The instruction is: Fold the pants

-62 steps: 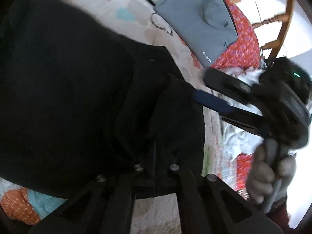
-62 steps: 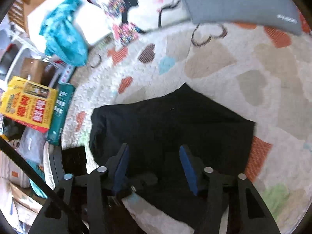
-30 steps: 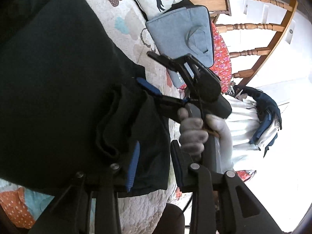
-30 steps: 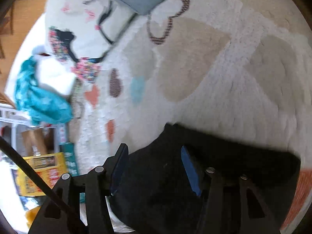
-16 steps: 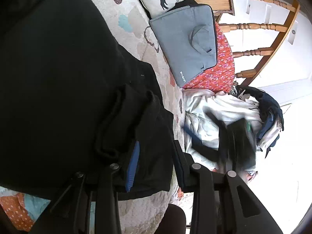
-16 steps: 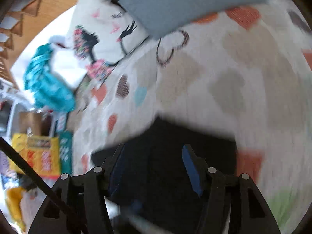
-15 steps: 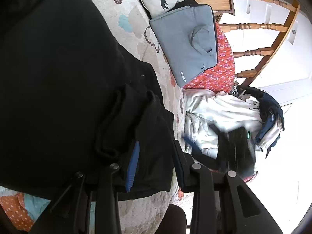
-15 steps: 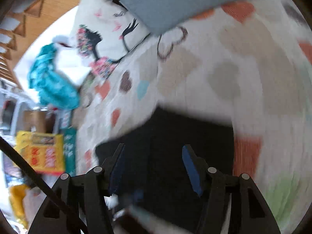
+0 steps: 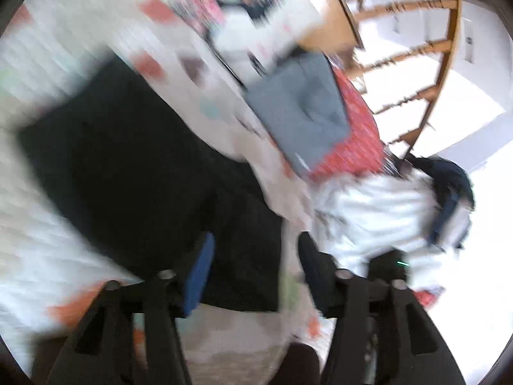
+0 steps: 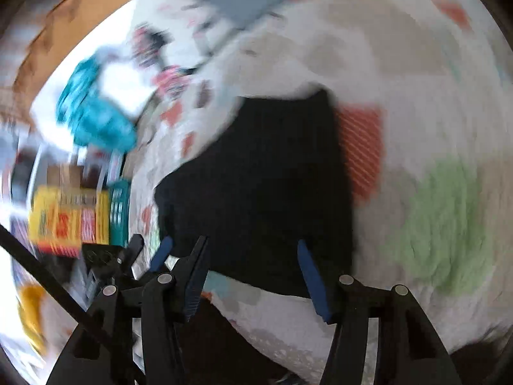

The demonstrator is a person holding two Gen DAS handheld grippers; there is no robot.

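The black pants (image 9: 138, 166) lie folded into a compact rectangle on the heart-patterned quilt (image 9: 41, 247); they also show in the right wrist view (image 10: 266, 186). My left gripper (image 9: 253, 266) is open and empty, raised above the near right corner of the pants. My right gripper (image 10: 253, 272) is open and empty, raised above the near edge of the pants. Both views are blurred by motion.
A grey laptop bag (image 9: 298, 109) lies on red cloth beyond the pants, by a wooden chair (image 9: 426, 64). A heap of white and navy clothes (image 9: 384, 205) lies to the right. A teal bag (image 10: 93, 118) and yellow box (image 10: 67, 221) sit at the quilt's left edge.
Both grippers have pulled up and back from the pants, so the whole folded rectangle now shows. The left gripper's fingers have opened wider and let go of the fabric.
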